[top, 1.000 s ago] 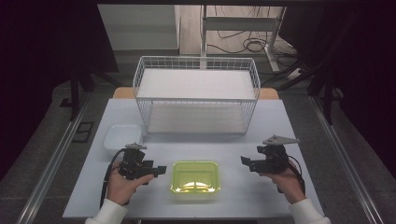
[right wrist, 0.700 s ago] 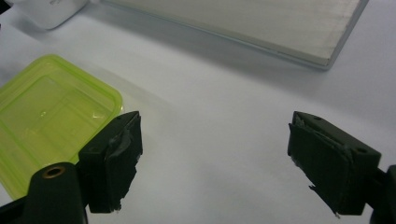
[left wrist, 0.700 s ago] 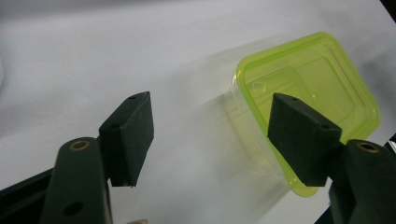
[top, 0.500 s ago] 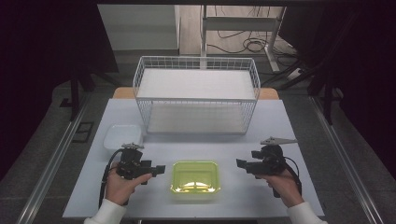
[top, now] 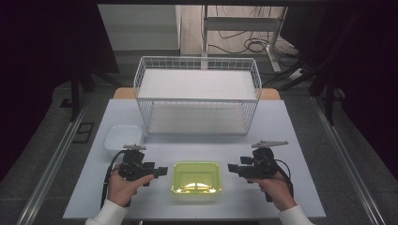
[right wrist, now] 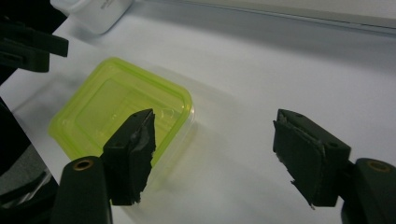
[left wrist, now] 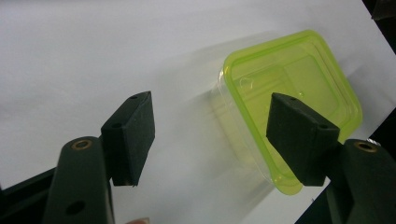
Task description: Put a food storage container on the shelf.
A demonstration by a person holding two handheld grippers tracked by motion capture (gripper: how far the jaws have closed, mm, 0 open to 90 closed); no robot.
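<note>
A yellow-green lidded container [top: 196,177] [left wrist: 289,79] [right wrist: 116,107] lies on the white table [top: 291,136] near its front edge, between my two grippers. My left gripper [top: 162,171] [left wrist: 212,123] points at the container's left side, jaws open; the container lies just beyond them, untouched. My right gripper [top: 231,167] [right wrist: 219,135] points at its right side from a short gap away. Its jaws have just been closing but stand open, with bare table between them and the container's corner off past the left jaw.
A white wire basket [top: 197,100] with a white shelf stands across the back of the table. A small white container [top: 123,137] [right wrist: 93,11] sits at the left, behind my left gripper. Dark floor and rails flank the table.
My right gripper has moved left, closer to the yellow-green container. The left hand and the container have stayed where they were.
</note>
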